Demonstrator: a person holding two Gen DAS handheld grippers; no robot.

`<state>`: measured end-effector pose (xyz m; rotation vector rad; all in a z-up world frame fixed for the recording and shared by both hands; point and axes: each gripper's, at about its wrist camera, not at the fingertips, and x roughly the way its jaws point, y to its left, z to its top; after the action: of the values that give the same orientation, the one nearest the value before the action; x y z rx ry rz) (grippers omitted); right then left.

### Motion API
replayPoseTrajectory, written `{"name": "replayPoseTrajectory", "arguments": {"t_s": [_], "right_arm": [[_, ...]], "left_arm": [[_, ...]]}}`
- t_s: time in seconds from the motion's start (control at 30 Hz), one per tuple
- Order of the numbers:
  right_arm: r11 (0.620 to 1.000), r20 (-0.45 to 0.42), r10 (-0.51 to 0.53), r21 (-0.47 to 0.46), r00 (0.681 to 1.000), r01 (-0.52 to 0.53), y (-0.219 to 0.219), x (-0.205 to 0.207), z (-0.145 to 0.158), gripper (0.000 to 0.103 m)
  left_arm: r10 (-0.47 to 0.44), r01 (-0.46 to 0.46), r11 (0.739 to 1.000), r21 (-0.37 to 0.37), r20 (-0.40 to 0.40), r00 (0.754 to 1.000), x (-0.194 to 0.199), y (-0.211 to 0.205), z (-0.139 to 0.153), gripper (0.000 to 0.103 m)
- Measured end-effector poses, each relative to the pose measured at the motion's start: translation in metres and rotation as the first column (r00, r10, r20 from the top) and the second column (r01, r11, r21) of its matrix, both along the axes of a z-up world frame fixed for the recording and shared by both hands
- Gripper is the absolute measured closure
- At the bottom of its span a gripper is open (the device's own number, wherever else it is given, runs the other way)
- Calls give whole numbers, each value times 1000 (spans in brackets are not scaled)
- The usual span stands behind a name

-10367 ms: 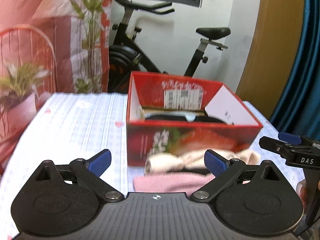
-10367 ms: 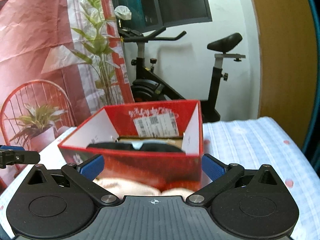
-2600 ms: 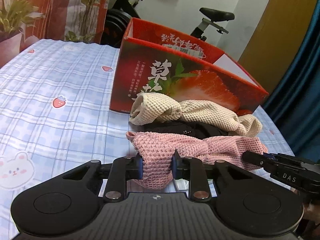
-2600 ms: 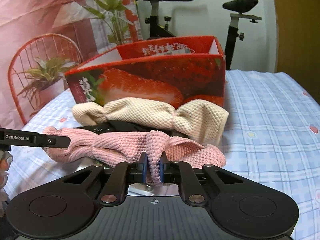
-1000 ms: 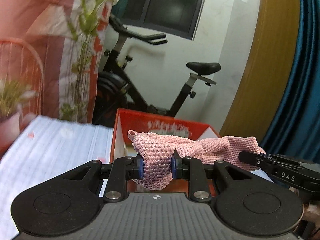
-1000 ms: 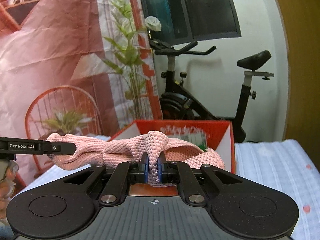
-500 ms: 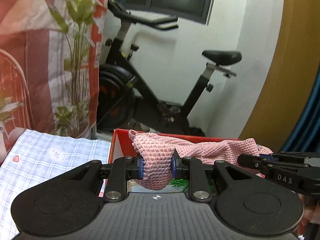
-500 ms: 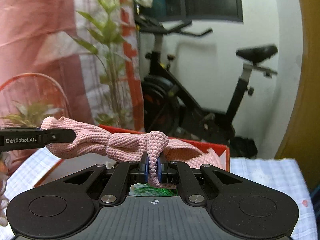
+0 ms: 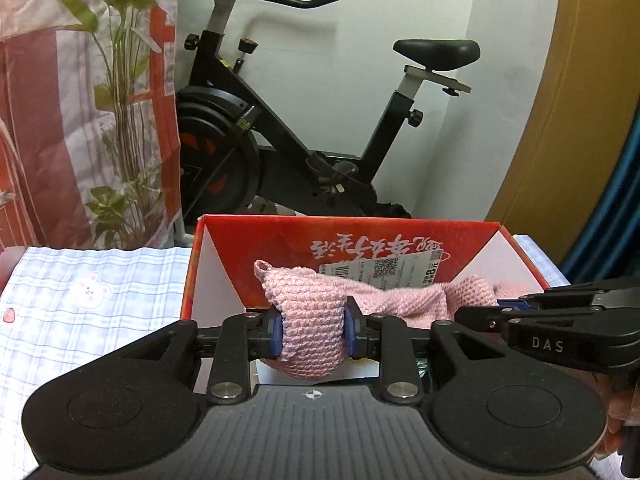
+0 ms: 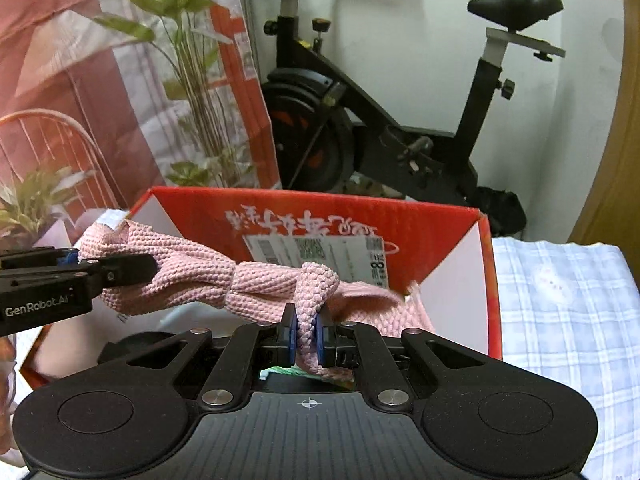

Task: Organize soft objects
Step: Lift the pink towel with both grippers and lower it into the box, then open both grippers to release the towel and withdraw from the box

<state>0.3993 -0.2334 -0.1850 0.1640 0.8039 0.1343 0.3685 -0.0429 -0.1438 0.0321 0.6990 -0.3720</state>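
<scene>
Pink knit hangs over the open red box, strung between both grippers, most of its span above the box interior and in front of the far wall with the label. Left gripper has a fat bunch of one end between its pads; its jaws are opening, and the knit still fills the gap and touches both pads. Right gripper is clamped narrow on a pinched fold of the other end. Handling guess: light, limp, stretchy open weave, not fragile and not slippery. It sags between the holds and will slump wherever it drops, so bunched ends are the right place to grip; a single layer would likely stretch or snag on a pad. If one end lets go first, the free end should swing toward the other gripper, so both ends need to be inside the box walls. Box floor is mostly hidden behind the gripper bodies; something dark and a bit of green show low inside, can't identify them. Box sits on a blue checked cloth. Behind the box: exercise bike, well clear. Left of the box: plant and red-white curtain, also clear. Only real obstructions are the box rim and near wall, which the hanging ends could catch on.
</scene>
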Motion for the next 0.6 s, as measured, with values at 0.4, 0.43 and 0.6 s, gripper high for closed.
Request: {"name": "replayPoseTrajectory", "arguments": {"t_s": [0.4, 0.43, 0.6], "right_arm": [[997, 65, -29, -75, 997, 34, -7, -25, 18, 44], [996, 74, -31, -77, 997, 37, -7, -29, 20, 37], [993, 168, -49, -93, 985, 65, -14, -54, 40, 1]], "left_arm": [[-1, 1, 1000, -7, 34, 999, -19, 4, 25, 21], [3, -3, 1000, -6, 41, 999, -23, 5, 28, 16], [5, -4, 1000, -8, 86, 996, -44, 8, 47, 3]]}}
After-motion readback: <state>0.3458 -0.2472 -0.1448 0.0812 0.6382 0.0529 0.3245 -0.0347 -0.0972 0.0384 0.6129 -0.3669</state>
